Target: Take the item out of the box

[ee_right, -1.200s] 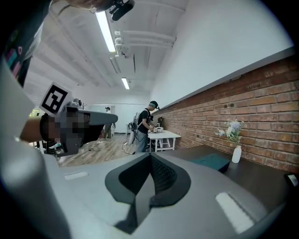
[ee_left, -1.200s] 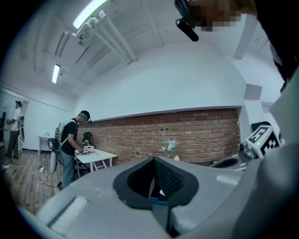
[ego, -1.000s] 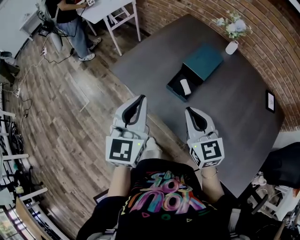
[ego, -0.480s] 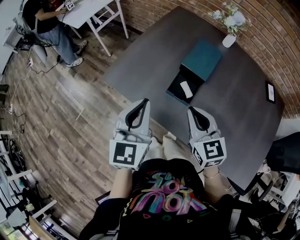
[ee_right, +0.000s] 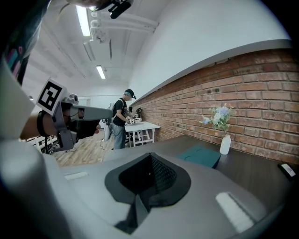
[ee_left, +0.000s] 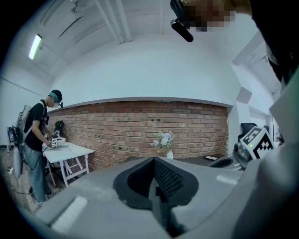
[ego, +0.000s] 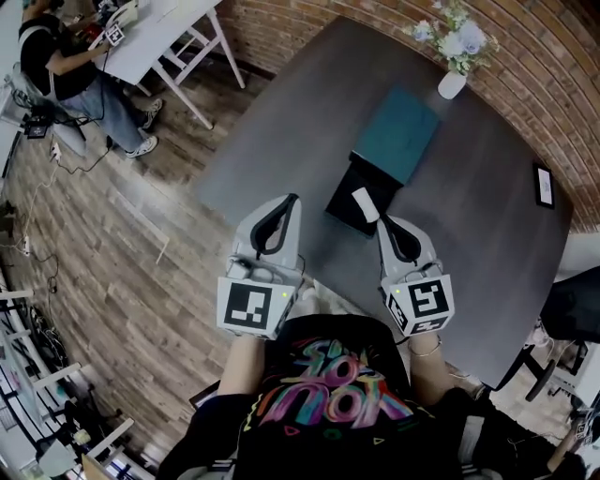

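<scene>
Looking at a small white oblong item [ego: 365,204] lying flat inside the open black-lined box [ego: 339,204], over toward the box's right side. Running its long axis diagonally in the head view, with the far end pointing up-left toward the teal lid [ego: 397,134] and the near end pointing down-right, pretty much at the right gripper [ego: 383,223]. Just sitting there, not being touched by anything.

Sitting the box on the dark table [ego: 281,122], not far from the near edge, with that lid lying flat right against its far side. Hanging the right gripper just short of the item, jaws pressed together with nothing between them. Same deal with the left gripper [ego: 291,200]: hovering near the box's left side, jaws closed and empty, aiming along the table toward the brick wall.

Further out, spotting a white vase [ego: 452,84] holding pale flowers [ego: 455,36] past the lid, and a small dark framed thing [ego: 541,186] lying off to the right. Way off on the wooden floor, seeing a person [ego: 61,61] working at a white table [ego: 159,28].
</scene>
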`<state>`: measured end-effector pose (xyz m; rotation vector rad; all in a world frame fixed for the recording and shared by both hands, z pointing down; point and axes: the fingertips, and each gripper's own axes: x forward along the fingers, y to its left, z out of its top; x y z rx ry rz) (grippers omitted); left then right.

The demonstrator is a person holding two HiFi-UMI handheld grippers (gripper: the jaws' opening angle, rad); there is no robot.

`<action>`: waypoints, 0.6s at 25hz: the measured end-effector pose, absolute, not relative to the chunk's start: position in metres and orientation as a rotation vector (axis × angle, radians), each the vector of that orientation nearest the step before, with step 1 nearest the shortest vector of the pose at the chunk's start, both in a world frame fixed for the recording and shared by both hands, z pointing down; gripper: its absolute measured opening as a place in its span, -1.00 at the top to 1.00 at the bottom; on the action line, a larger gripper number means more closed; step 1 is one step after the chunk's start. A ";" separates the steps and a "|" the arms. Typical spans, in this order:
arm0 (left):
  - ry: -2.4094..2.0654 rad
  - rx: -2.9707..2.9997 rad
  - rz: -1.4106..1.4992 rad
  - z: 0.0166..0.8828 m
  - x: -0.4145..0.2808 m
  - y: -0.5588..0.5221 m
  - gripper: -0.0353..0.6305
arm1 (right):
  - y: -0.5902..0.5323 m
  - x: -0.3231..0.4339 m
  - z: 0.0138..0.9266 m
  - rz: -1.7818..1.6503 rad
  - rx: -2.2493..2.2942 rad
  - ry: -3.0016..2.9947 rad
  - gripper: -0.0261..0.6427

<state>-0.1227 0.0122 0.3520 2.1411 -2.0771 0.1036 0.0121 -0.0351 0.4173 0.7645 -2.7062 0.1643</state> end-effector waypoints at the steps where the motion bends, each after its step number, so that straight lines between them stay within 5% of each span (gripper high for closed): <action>1: -2.065 2.162 0.104 0.349 -0.123 0.001 0.89 | -0.043 0.010 0.417 0.170 0.776 -2.704 0.92; 15: -1.849 2.369 0.155 0.347 -0.095 -0.111 0.89 | -0.118 0.024 0.411 0.236 0.937 -2.681 0.92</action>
